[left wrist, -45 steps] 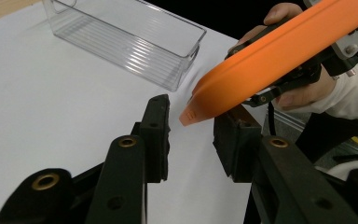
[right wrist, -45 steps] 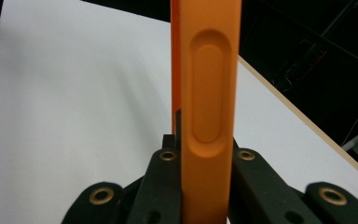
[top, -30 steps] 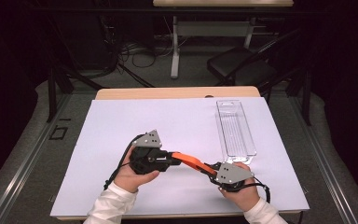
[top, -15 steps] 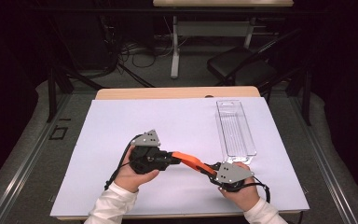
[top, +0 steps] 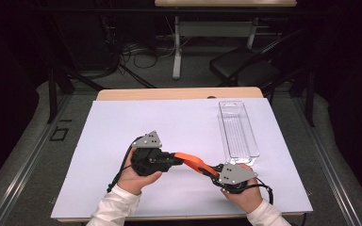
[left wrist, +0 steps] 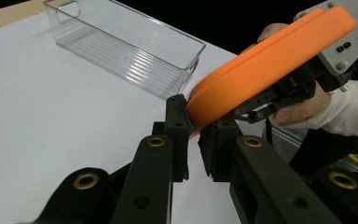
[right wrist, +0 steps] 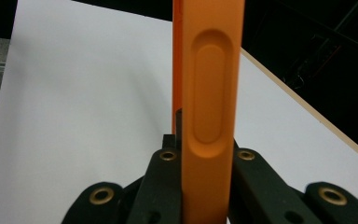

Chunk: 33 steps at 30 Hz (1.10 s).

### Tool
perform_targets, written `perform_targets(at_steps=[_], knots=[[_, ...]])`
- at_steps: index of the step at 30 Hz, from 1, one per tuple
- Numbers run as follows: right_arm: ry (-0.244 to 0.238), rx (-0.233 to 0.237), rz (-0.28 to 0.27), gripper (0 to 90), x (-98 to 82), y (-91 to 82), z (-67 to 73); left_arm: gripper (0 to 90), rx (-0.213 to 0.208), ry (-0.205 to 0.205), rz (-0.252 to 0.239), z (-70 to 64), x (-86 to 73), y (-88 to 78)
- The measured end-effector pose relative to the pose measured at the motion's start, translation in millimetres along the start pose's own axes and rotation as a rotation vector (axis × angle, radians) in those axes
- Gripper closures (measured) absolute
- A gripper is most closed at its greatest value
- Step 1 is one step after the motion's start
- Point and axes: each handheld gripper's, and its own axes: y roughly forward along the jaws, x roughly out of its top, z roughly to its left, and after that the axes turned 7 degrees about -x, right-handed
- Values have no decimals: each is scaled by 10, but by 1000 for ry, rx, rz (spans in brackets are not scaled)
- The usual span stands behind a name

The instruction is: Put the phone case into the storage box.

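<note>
A long, flat orange handle [top: 193, 162] with an oval recess hangs a little above the white sheet, bridged between the two grippers. My left gripper [top: 175, 158] is shut on its left end; in the left gripper view the black jaws [left wrist: 193, 122] pinch the tip of the orange handle [left wrist: 261, 60]. My right gripper [top: 214, 171] is shut on the other end, with its grey plate on top. In the right gripper view the orange handle [right wrist: 212, 93] stands upright between that gripper's [right wrist: 205, 145] jaws. The other hand and its gripper [left wrist: 289, 88] show at the upper right of the left gripper view.
A clear plastic bin [top: 222, 127] lies empty on the right half of the white sheet [top: 146, 122], just beyond the right gripper; its wall [left wrist: 135, 70] shows in the left gripper view. The wooden table edge [top: 179, 94] runs along the back. A chair [top: 245, 70] stands behind.
</note>
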Motion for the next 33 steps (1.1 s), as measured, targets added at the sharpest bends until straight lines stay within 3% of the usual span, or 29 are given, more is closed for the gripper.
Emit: perform_targets(at_steps=[15, 24, 33], knots=[[2, 7, 16, 874, -2, -3, 4, 804, -12, -16, 1, 10, -4, 12], [18, 20, 20, 870, 1, -2, 5, 820, 4, -82, 4, -12, -3, 9], [69, 29, 28, 822, 5, -1, 12, 833, 9, -140, 2, -1, -17, 24]])
